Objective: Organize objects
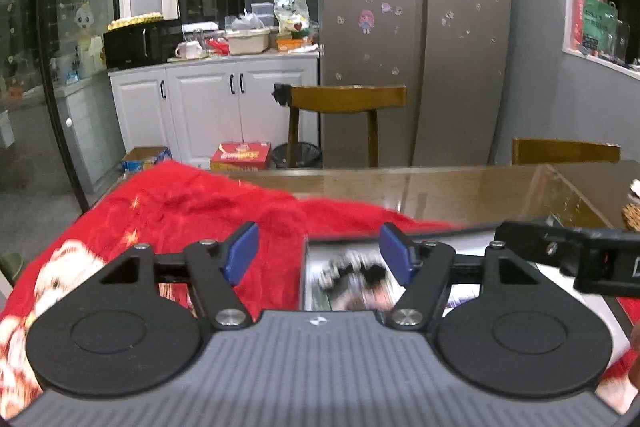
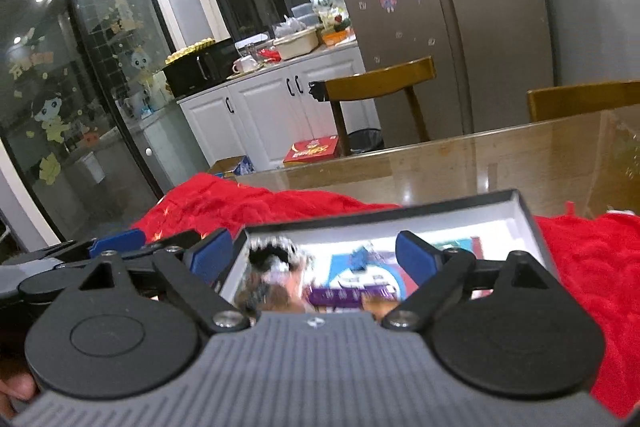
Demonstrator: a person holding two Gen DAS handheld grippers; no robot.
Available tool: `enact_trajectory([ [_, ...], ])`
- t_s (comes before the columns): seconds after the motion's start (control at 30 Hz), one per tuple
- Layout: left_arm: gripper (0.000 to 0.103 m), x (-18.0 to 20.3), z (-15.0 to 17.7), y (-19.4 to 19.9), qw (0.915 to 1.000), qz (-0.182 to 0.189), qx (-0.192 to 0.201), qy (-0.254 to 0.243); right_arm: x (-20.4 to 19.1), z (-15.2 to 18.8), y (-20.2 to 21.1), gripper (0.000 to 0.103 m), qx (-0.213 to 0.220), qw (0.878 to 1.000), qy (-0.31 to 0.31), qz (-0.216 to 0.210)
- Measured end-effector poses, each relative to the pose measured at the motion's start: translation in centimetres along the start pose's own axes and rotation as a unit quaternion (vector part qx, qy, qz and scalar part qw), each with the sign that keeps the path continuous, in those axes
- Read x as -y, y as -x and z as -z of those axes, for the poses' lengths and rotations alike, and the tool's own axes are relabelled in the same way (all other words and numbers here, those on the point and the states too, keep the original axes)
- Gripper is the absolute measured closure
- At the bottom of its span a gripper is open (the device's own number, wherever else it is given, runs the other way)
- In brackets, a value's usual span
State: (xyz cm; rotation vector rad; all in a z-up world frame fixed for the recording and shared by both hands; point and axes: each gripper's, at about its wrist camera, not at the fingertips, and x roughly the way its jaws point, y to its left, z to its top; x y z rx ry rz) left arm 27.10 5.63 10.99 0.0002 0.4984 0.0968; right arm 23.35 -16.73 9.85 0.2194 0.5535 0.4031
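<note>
A shallow box [image 2: 486, 217] with a dark rim and white inner walls lies on a red plush blanket [image 2: 592, 259] on the table. Its contents are blurred: a purple packet [image 2: 344, 295], a blue-and-white picture and a black-and-white thing [image 2: 268, 253]. My right gripper [image 2: 314, 255] hovers over the box, open, with nothing between its blue pads. In the left wrist view my left gripper [image 1: 319, 254] stands open above the box's [image 1: 344, 279] left edge and the blanket [image 1: 180, 203], holding nothing. The two grippers are side by side; the right gripper's finger [image 1: 580, 259] shows at the right.
Beyond the blanket is the glass-topped wooden table [image 1: 440, 187], with a woven mat [image 1: 632, 217] at its right edge. Two wooden chairs [image 1: 344, 99] [image 1: 560, 149] stand behind it, then a steel fridge [image 1: 420, 27] and white cabinets [image 1: 208, 99]. A person's fingertip [image 2: 16, 391] shows at the lower left.
</note>
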Motion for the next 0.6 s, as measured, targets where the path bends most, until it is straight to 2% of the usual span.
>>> enact_trajectory([
  [0.23, 0.031, 0.5, 5.1, 6.0, 0.9998, 0.009, -0.02, -0.003, 0.6, 4.3, 4.3, 0.007, 0.002, 1.0, 0.016, 0.021],
  [0.3, 0.031, 0.3, 6.5, 7.2, 0.9994, 0.004, -0.032, 0.011, 0.8, 5.5, 4.9, 0.007, 0.001, 1.0, 0.014, 0.028],
  [0.43, 0.031, 0.1, 9.4, 8.1, 0.9977, 0.008, -0.05, 0.045, 1.3, 7.9, 5.3, 0.007, -0.003, 0.999, 0.015, 0.034],
  [0.6, 0.03, 0.9, 12.1, 6.7, 0.9973, 0.012, -0.065, 0.033, 1.8, 10.0, 4.1, 0.007, -0.02, 0.998, 0.025, 0.048],
])
